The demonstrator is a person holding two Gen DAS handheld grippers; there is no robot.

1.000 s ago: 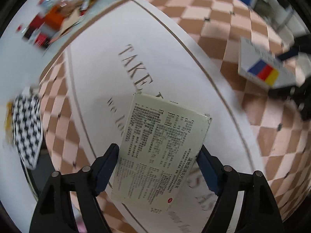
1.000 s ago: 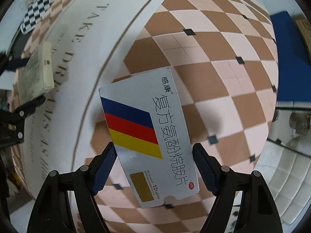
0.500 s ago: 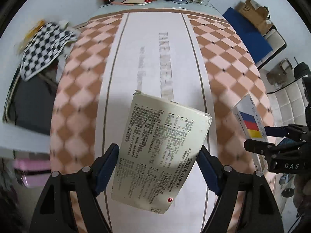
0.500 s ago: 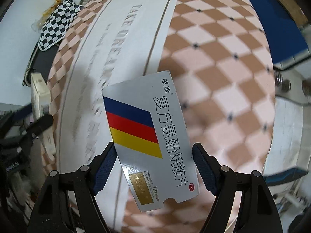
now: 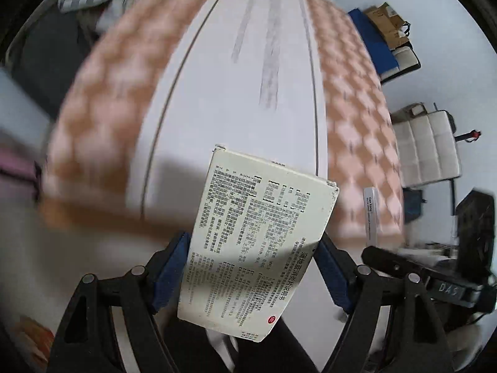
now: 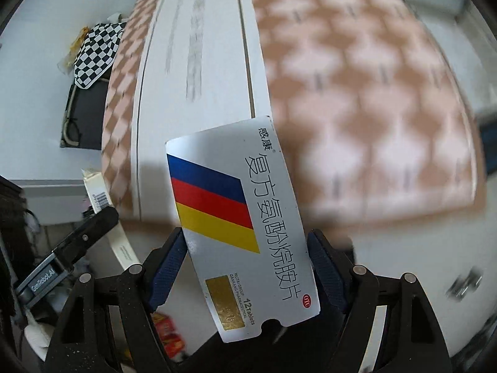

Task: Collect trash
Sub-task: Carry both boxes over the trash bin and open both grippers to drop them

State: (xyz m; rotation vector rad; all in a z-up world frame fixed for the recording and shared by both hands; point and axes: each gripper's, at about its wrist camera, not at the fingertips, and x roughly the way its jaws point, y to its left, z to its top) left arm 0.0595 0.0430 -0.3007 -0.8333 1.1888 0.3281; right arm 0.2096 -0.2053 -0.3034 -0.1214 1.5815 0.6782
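Left tool: its two blue-padded fingers pinch a cream medicine box by its long side edges, held above the counter's near end.
Cream medicine box: flat carton, its back panel covered in small black print, with a red oval mark near its lower corner. It sits tilted between the pads.
Right tool: its blue pads clamp a white medicine box, gripping the two long edges.
White medicine box: flat white carton with slanted blue, red and yellow stripes, large dark characters along its length, a gold patch and "12 Tablets" printed near the lower end.
Counter: covered by a cloth with a wide white middle band bearing blurred grey lettering, flanked by pink-and-brown checks. The surface is smeared with motion blur.
Checkered cloth: black-and-white, lying at the counter's far left corner in the right wrist view.
Each tool in the other's view: the right one appears at the lower right of the left wrist view, the left one at the lower left of the right wrist view, side by side.
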